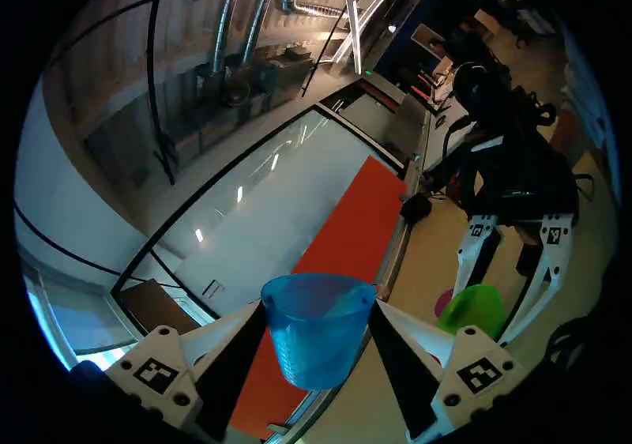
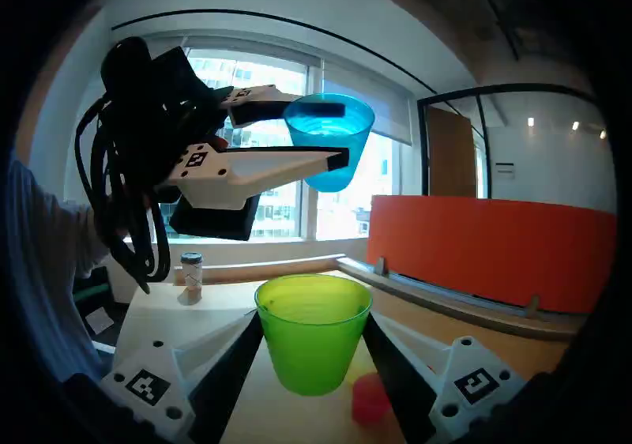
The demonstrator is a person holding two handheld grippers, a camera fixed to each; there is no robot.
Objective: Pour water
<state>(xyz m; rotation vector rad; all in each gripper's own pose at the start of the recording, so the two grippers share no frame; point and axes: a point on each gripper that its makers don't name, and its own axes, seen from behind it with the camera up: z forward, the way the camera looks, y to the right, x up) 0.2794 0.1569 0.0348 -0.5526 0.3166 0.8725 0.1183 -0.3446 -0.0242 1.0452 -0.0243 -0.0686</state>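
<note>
Both fingers of the left gripper (image 1: 317, 308) squeeze a tapered, see-through blue plastic cup (image 1: 316, 353); the right gripper (image 2: 313, 317) pinches a glossy translucent green cup (image 2: 313, 357).

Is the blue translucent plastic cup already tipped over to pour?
No: in the right gripper view the blue translucent plastic cup stands upright, rim up, in the left gripper, higher than the green plastic cup.
</note>
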